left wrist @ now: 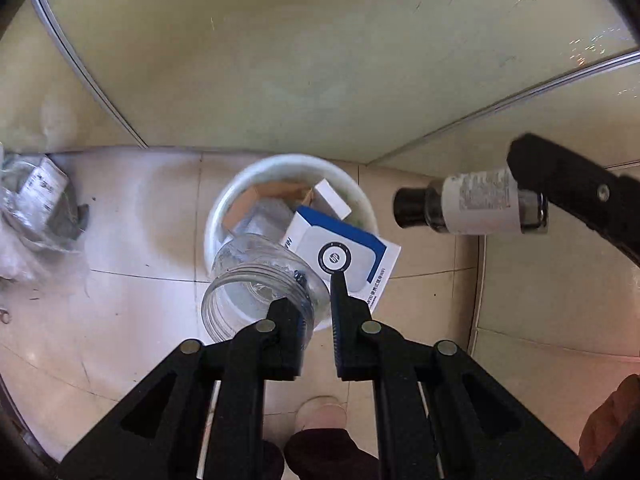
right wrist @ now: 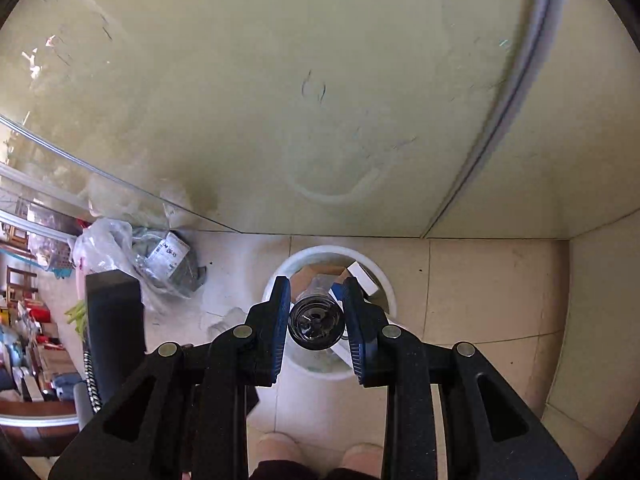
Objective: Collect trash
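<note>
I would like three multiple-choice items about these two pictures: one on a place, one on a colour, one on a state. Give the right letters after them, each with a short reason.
1. Where does the round white waste bin stand?
A. on a shelf
B. on the tiled floor by the wall
C. on a chair

2. What colour is the border on the white printed booklet that lies across the bin's rim?
A. blue
B. red
C. green

3. How does the left gripper hold the clear glass jar?
A. its fingers are spread wide, away from the jar
B. by a lid
C. its fingers pinch the jar's wall, the jar's open mouth showing

Answers:
1 B, floor tiles surround the bin, the wall just behind.
2 A, a blue band frames the booklet.
3 C, one finger is inside the mouth, one outside.
</note>
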`<state>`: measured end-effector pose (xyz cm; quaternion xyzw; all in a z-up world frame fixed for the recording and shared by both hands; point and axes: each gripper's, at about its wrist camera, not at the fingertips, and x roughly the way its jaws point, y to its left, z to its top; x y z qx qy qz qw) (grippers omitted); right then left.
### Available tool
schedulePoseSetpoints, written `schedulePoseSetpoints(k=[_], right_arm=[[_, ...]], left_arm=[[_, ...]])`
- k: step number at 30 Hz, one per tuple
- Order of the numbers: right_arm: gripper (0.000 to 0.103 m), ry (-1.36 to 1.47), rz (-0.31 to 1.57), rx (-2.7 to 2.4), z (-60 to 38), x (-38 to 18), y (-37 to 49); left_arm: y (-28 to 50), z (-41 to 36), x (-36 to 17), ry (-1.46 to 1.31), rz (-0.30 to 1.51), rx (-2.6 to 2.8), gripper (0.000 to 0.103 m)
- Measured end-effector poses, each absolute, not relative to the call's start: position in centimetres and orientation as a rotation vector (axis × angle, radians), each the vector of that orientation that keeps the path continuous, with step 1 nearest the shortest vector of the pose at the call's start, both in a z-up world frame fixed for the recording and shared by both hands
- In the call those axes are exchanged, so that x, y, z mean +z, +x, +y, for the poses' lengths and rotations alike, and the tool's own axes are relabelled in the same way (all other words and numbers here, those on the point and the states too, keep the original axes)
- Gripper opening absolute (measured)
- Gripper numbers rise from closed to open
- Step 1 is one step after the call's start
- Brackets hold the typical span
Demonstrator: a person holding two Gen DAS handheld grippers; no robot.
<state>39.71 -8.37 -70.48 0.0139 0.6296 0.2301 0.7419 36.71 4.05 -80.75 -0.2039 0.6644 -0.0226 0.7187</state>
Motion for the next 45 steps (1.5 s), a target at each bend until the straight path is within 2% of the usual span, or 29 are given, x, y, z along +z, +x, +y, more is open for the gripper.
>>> schedulePoseSetpoints(k=[3,6,8,9,17,18,21,27,31,34,45], right_arm=[[0.025,0.042,1.393,0.516,-8.1,-71.0,39.8],[0.025,0.044,1.404,0.53,-8.0,-71.1,40.1],[0.025,0.049,1.405,0.541,-7.8,-71.5,40.2],[0.025,0.05,1.406,0.546,-7.7,-71.6,40.3],[0.025,0.073,1.424,0.581,-6.8,-72.3,40.7],[0.026,0.082,1.431,0.587,-6.7,-72.4,40.7],[0.04,0.065,1.449,0.577,-6.5,-72.6,40.7],[0.04,0.039,1.459,0.558,-6.7,-70.6,40.1],[0.04,0.03,1.453,0.54,-7.9,-66.1,39.5],[0.04,0.028,1.43,0.533,-9.3,-60.6,39.1],[0.04,0.033,1.199,0.548,-15.5,-34.4,35.8]], left_arm=[[36.6,3.8,-81.6,-0.445,1.5,-0.043,0.013],[36.3,3.6,-81.8,-0.446,1.51,-0.032,0.031],[36.2,3.7,-81.8,-0.441,1.503,-0.029,0.048],[36.1,3.8,-81.8,-0.429,1.502,-0.024,0.05],[35.3,4.8,-81.1,-0.43,1.493,0.022,0.051],[35.1,5.1,-80.8,-0.419,1.488,0.034,0.051],[34.6,5.7,-80.4,-0.397,1.473,0.062,0.051],[34.3,6.5,-77.6,-0.385,1.468,0.095,0.051],[34.2,6.5,-72.0,-0.388,1.44,0.111,0.051],[33.9,6.5,-66.1,-0.387,1.403,0.117,0.051],[30.7,4.5,-37.5,-0.34,1.161,0.169,0.051]])
